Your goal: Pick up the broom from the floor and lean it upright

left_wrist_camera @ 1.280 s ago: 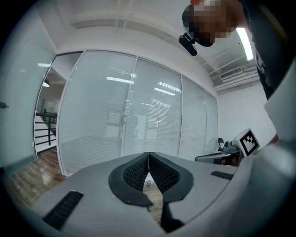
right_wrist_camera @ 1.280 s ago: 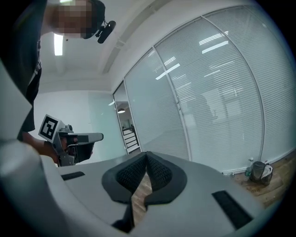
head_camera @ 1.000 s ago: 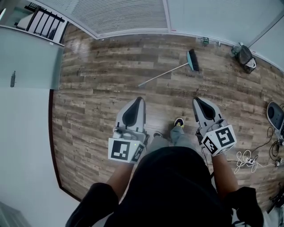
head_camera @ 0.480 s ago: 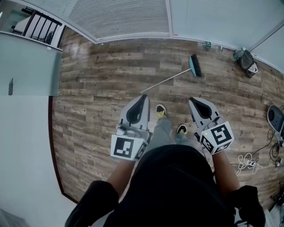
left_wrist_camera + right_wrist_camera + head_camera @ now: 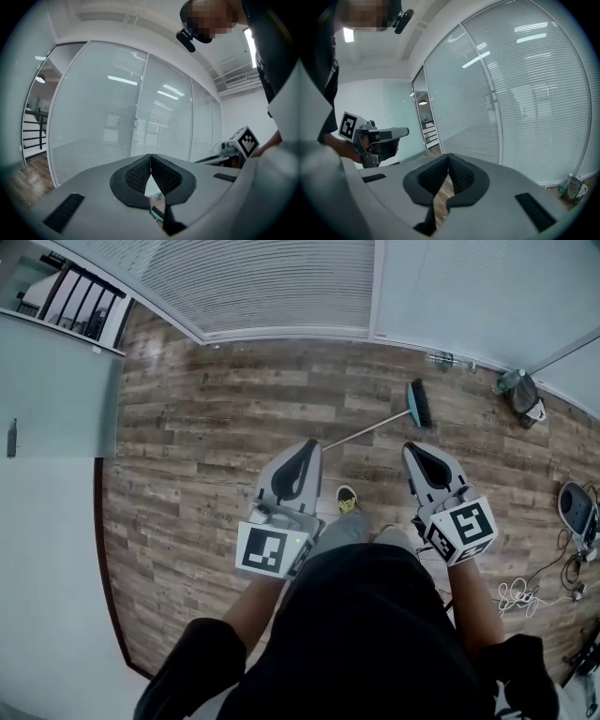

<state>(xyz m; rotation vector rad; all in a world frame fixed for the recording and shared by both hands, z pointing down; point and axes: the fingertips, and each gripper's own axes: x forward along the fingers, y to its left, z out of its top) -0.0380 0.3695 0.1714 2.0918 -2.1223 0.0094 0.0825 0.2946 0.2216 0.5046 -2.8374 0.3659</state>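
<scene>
The broom (image 5: 375, 427) lies flat on the wood floor, its teal-and-black head (image 5: 418, 404) toward the glass wall and its thin handle running down-left. My left gripper (image 5: 307, 446) is held level just short of the handle's free end, shut and empty. Level with it on the right, my right gripper (image 5: 413, 449) is also shut and empty, below the broom head. In the left gripper view the jaws (image 5: 150, 157) meet, and a teal bit of the broom head (image 5: 157, 213) shows under them. In the right gripper view the jaws (image 5: 448, 157) touch, with bare floor behind.
A glass wall with blinds (image 5: 281, 287) runs along the far side. A bottle (image 5: 441, 359) and a dark bag (image 5: 520, 395) sit by its base at the right. Cables (image 5: 525, 592) lie at the right edge. A white partition (image 5: 47, 474) bounds the left.
The person has stepped forward toward the broom, so it now lies just beyond both gripper tips. Both grippers stayed shut and level.
</scene>
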